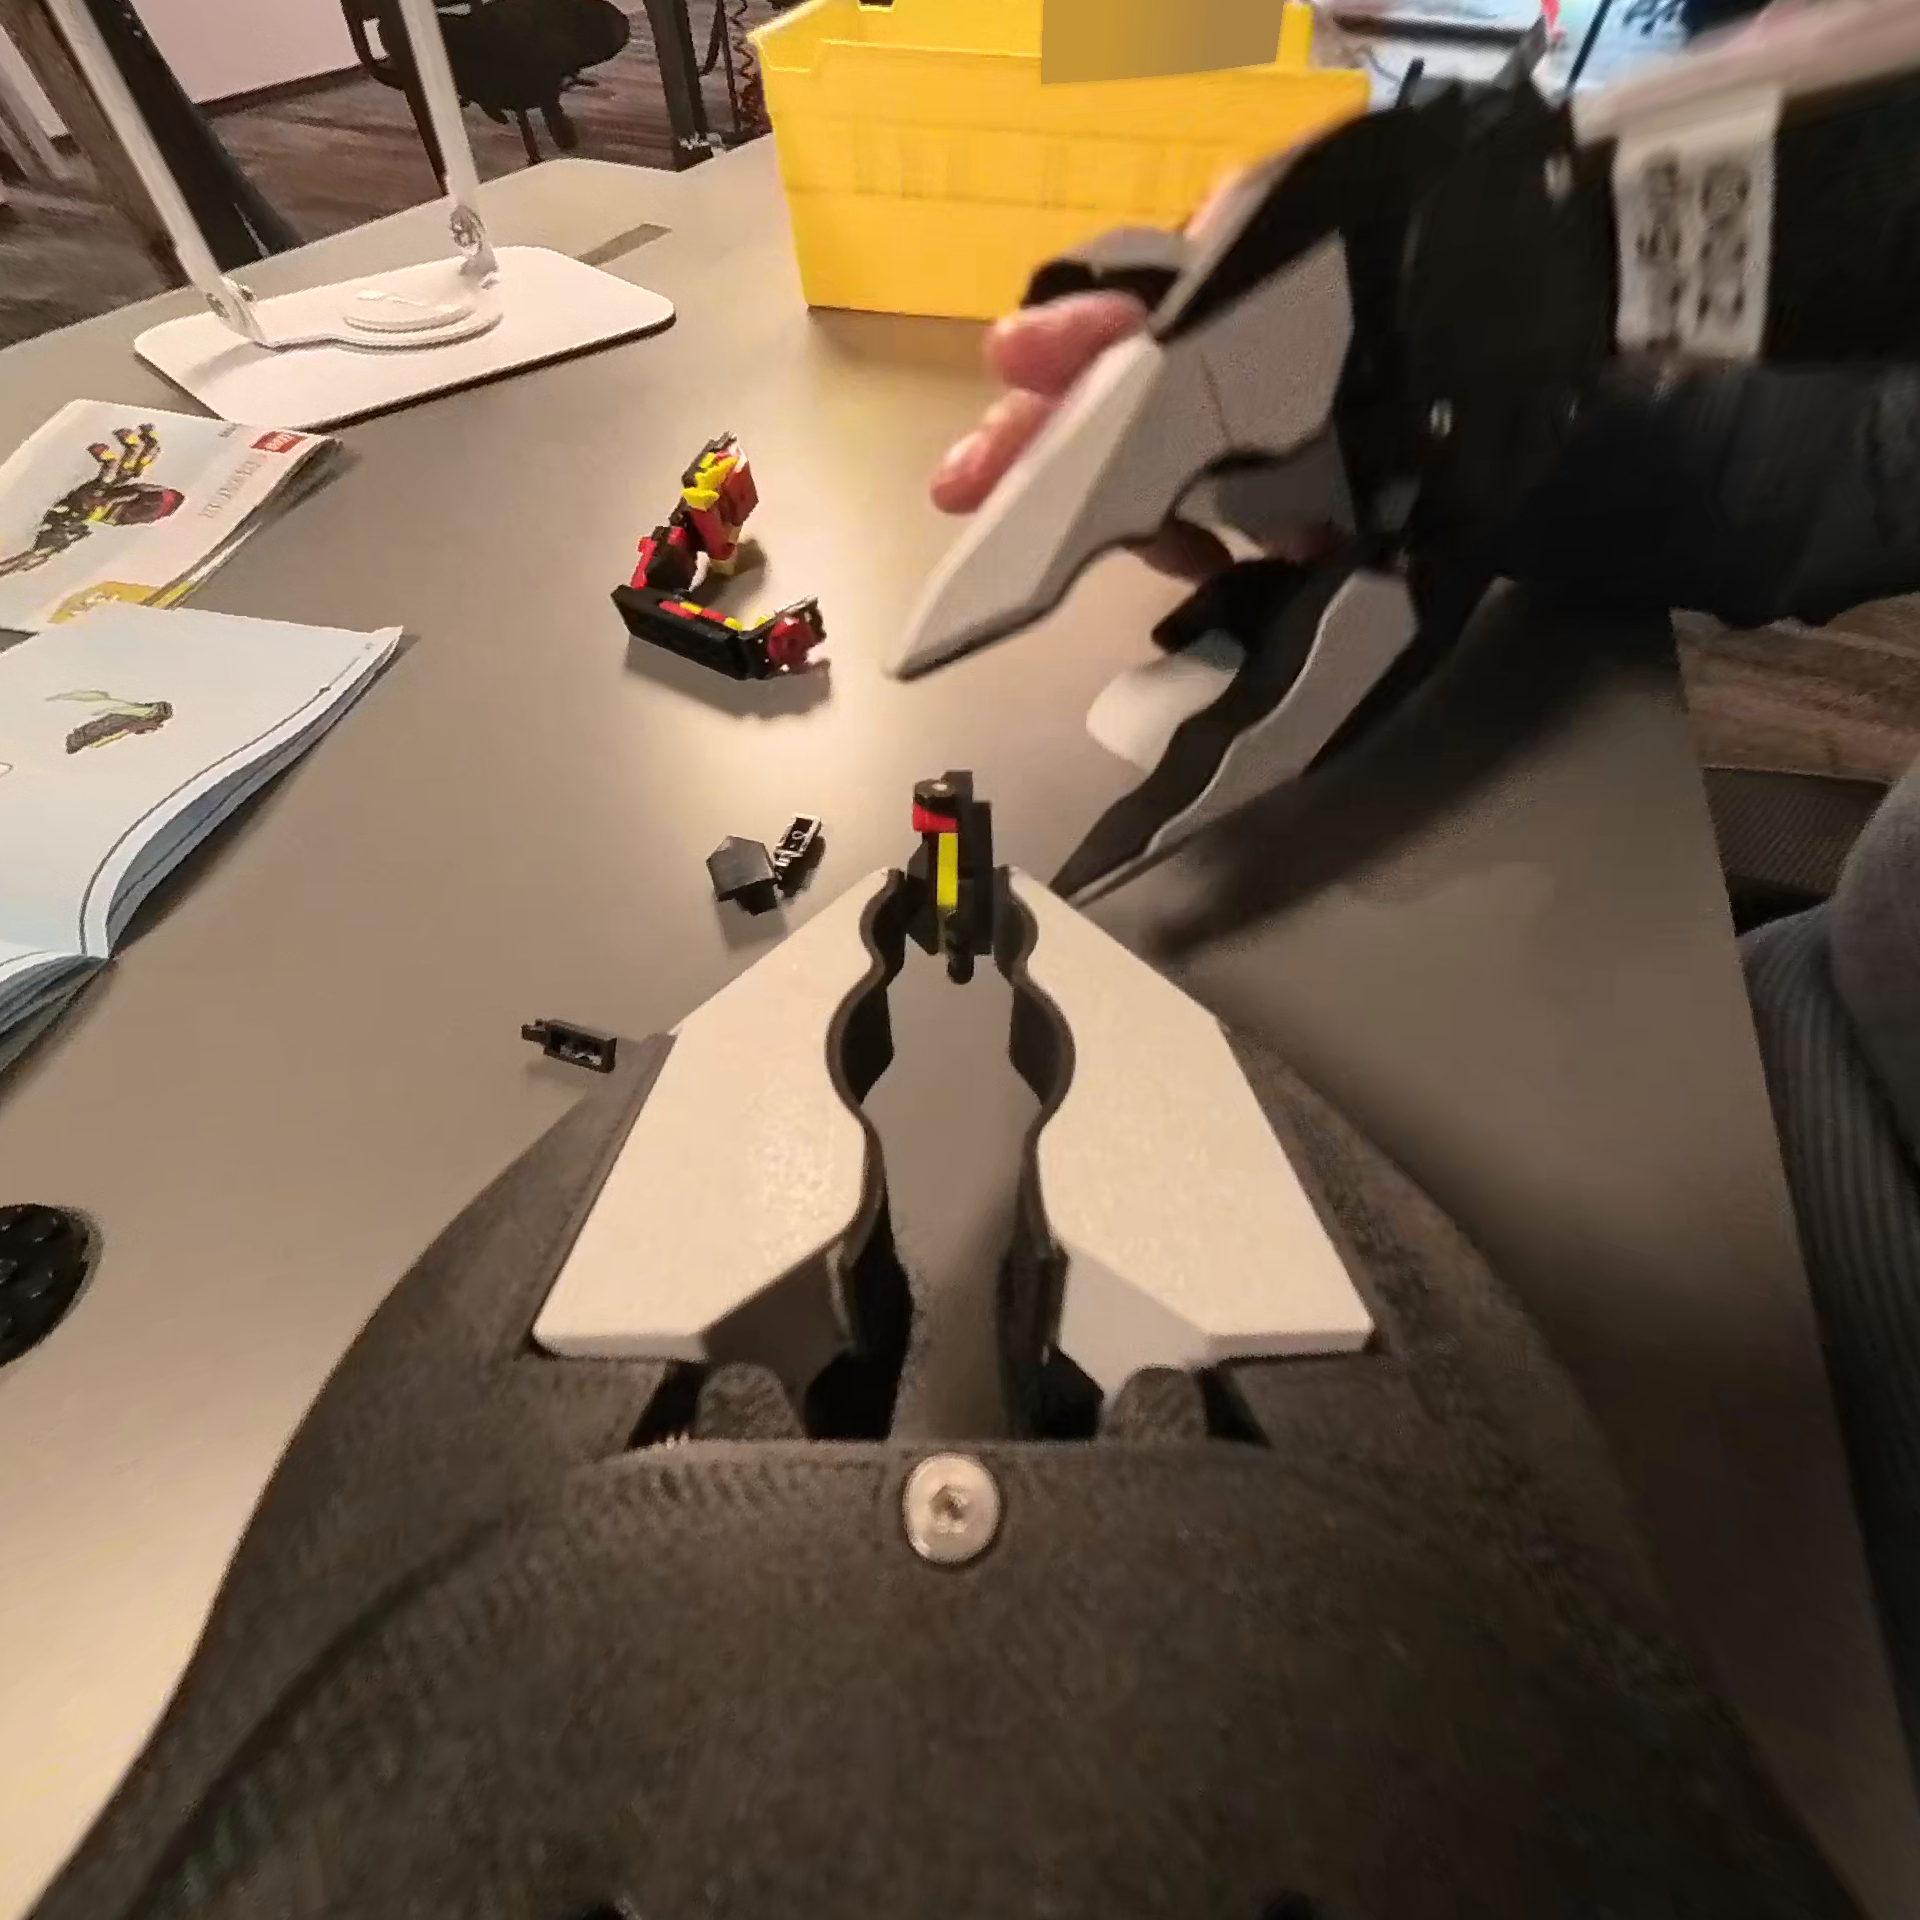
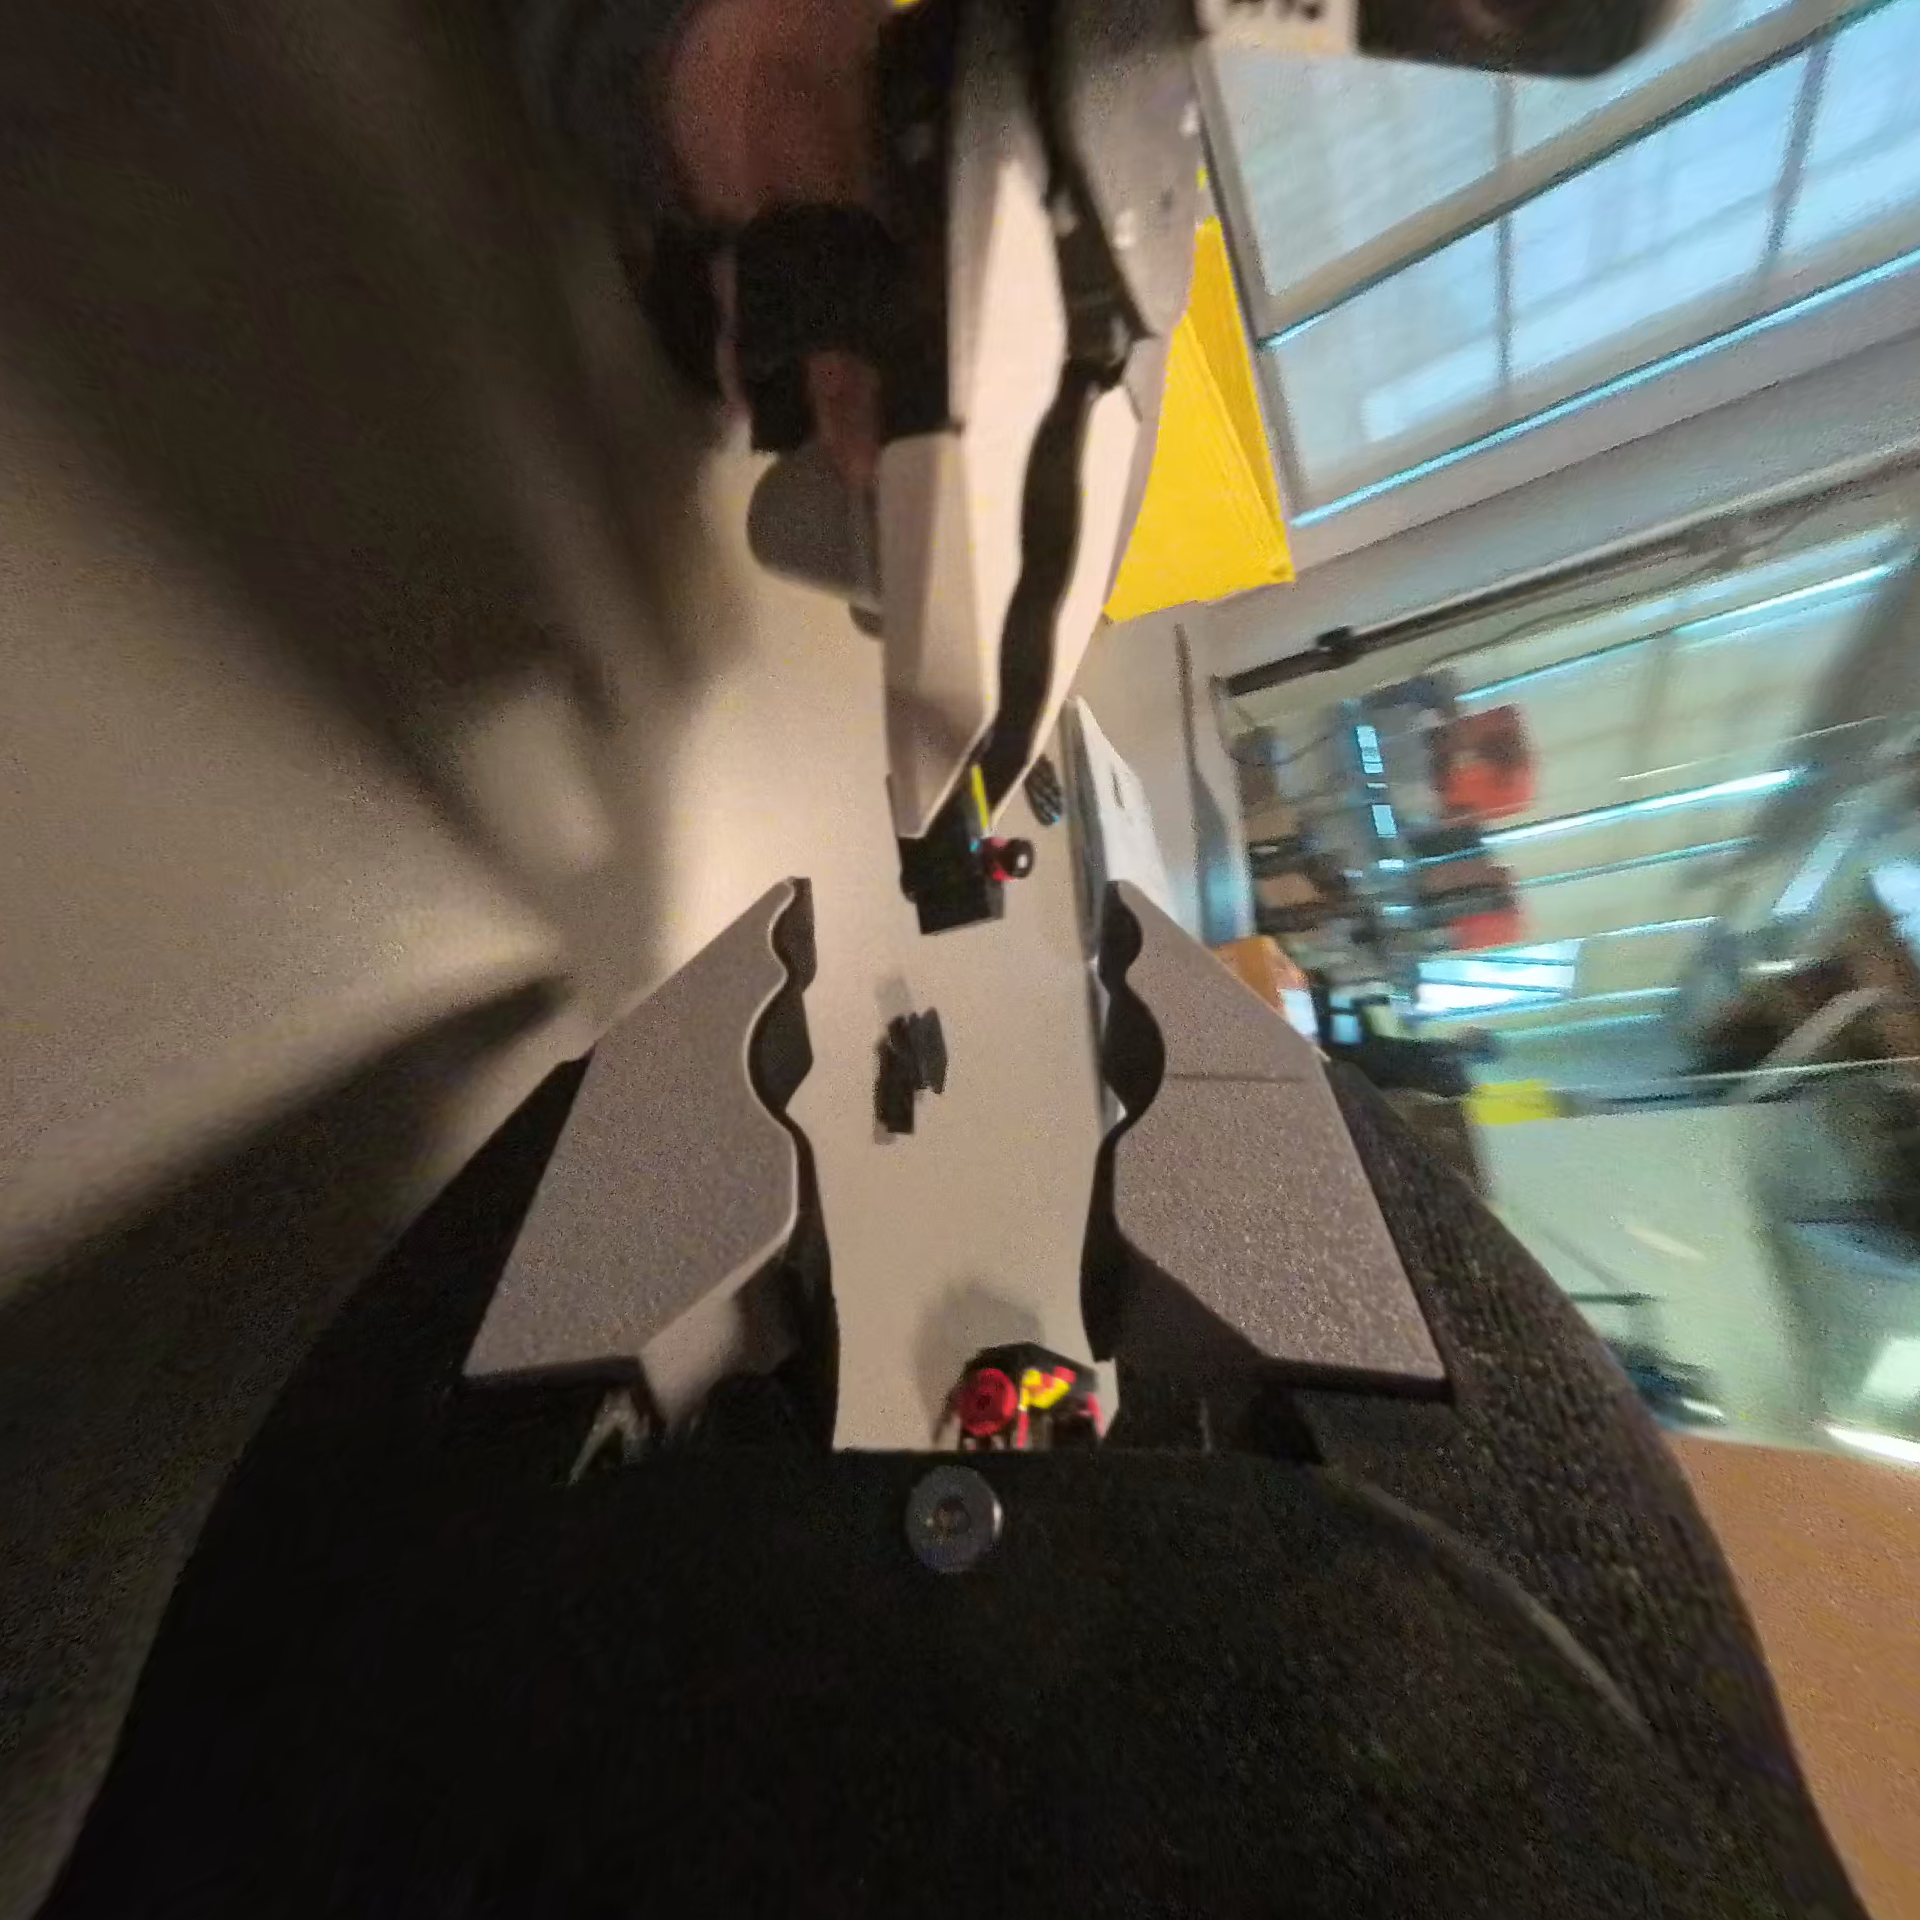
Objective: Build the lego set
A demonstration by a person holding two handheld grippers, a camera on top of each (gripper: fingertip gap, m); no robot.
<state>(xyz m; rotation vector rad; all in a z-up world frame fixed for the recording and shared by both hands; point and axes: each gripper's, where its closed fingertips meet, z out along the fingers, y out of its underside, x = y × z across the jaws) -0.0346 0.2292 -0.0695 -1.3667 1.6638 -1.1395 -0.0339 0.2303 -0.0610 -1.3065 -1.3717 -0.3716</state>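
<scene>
Left gripper (image 1: pixel 948 883) is nearest in the left wrist view, and its grey fingers (image 1: pixel 790 1049) are clenched on a small black lego part (image 1: pixel 951 883) with a yellow stripe and a red bit on top. That part stands up between the tips, just above the grey counter (image 1: pixel 416 935). Just left of the tips lie two little black pieces (image 1: pixel 769 857), close together. One more black piece (image 1: pixel 569 1042) lies nearer and farther left. Farther off in the middle of the counter rests a bigger red, black and yellow model (image 1: pixel 717 571). On the left lie an open booklet (image 1: pixel 156 769) and, behind it, a second booklet (image 1: pixel 135 509). A white lamp base (image 1: pixel 416 332) sits at the far left, and a yellow bin (image 1: pixel 1039 177) stands at the far side. Right gripper (image 1: pixel 997 748) comes in from the right, blurry, held by a hand (image 1: pixel 1039 395), and its fingers are spread wide with nothing in them. In the right wrist view those fingers (image 2: pixel 665 1122) are released too, well apart, with the counter showing between them. Past them the left gripper (image 2: pixel 951 862) points down, holding the lego part (image 2: pixel 951 883). A black piece (image 2: pixel 909 1070) lies on the counter between the two grippers. The model (image 2: pixel 1023 1392) shows near the base of the right fingers.
</scene>
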